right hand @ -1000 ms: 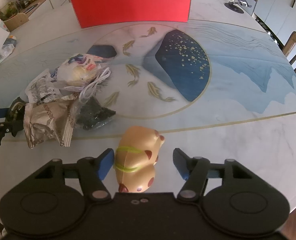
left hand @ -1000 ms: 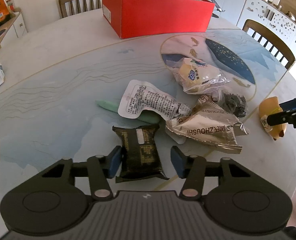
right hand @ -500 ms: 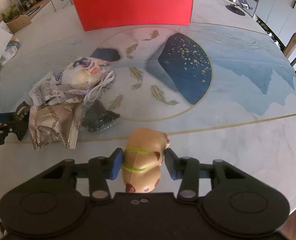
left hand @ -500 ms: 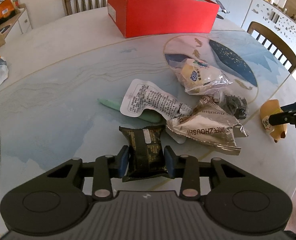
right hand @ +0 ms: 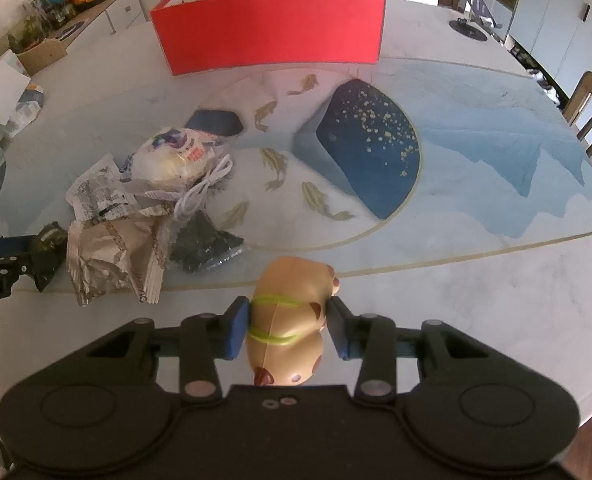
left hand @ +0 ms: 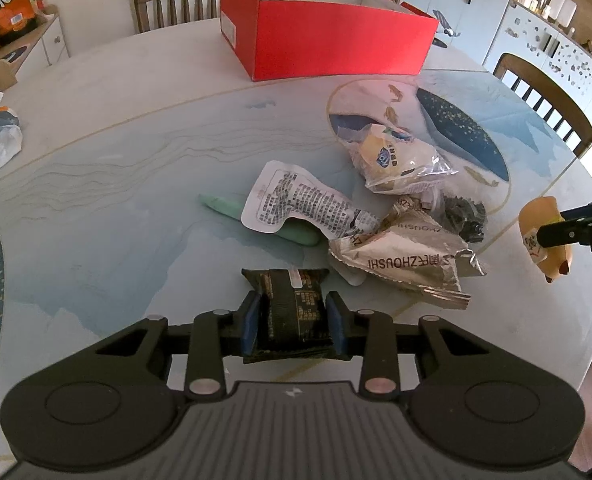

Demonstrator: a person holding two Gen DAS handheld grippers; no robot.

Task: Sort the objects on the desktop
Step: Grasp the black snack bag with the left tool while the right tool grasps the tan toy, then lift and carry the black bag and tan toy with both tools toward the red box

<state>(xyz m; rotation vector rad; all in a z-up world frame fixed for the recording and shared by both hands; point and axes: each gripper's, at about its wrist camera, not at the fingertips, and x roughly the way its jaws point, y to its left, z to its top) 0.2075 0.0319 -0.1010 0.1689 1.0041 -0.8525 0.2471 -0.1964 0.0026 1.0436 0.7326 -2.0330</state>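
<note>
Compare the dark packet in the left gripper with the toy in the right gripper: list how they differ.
The dark packet is flat, crinkled and nearly black with small print; the tan toy is rounded, smooth and glossy with green bands and brown spots. The packet is a soft wrapper that creases between the pads; the toy looks like a solid moulded shape. Shared: the left gripper presses on the packet, the right gripper, its jaws closing, presses on the toy.

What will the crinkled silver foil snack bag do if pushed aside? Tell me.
The crinkled silver foil snack bag looks puffy and creased, so it is probably light and would slide easily. Its loose ends may buckle rather than push cleanly. It overlaps the white printed pouch, so that would likely drag along.
</note>
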